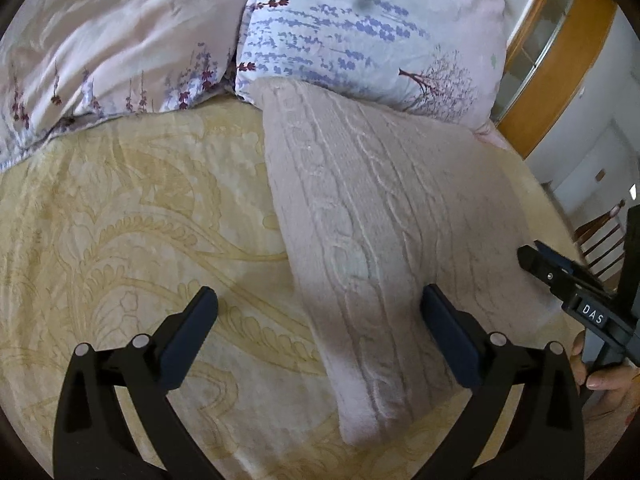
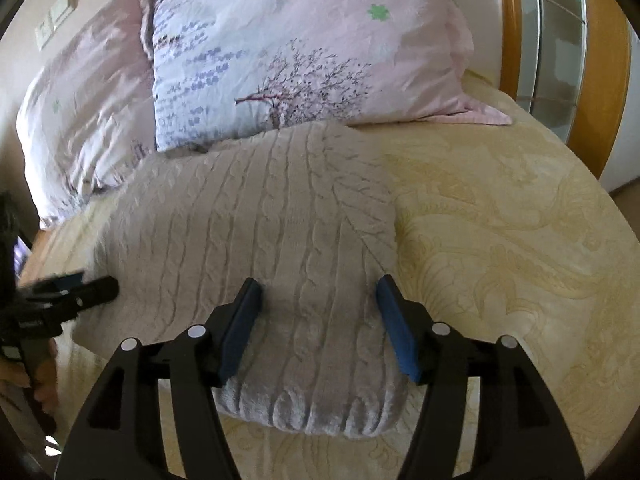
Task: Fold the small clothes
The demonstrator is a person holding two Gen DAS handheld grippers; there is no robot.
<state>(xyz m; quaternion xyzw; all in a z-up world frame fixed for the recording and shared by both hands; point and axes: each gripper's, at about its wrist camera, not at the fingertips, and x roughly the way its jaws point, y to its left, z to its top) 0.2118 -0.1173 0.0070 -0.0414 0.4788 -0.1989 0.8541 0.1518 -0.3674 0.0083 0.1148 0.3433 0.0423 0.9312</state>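
**Folded knit sweater on a bed, both grippers open above it**

A pale pinkish-grey cable-knit sweater (image 1: 372,236) lies folded into a long, narrow bundle on a cream bedspread (image 1: 120,220) with a raised paisley pattern. Its far end touches a floral pillow (image 1: 360,32) printed with lavender sprigs and a small tree. A second, pinker pillow (image 1: 112,36) sits beside that one on the left.

The left gripper (image 1: 318,300) has its jaws spread wide and holds nothing. One dark blue finger is over the bare bedspread, the other over the sweater's near part; whether either touches the fabric cannot be told.

In the right wrist view, the right gripper (image 2: 318,286) is also open and empty, its two blue fingers straddling the sweater (image 2: 260,232) near its rounded near fold. The left gripper (image 2: 80,286) shows blurred at the sweater's left edge.

A wooden bed frame (image 2: 600,60) curves behind the pillows.
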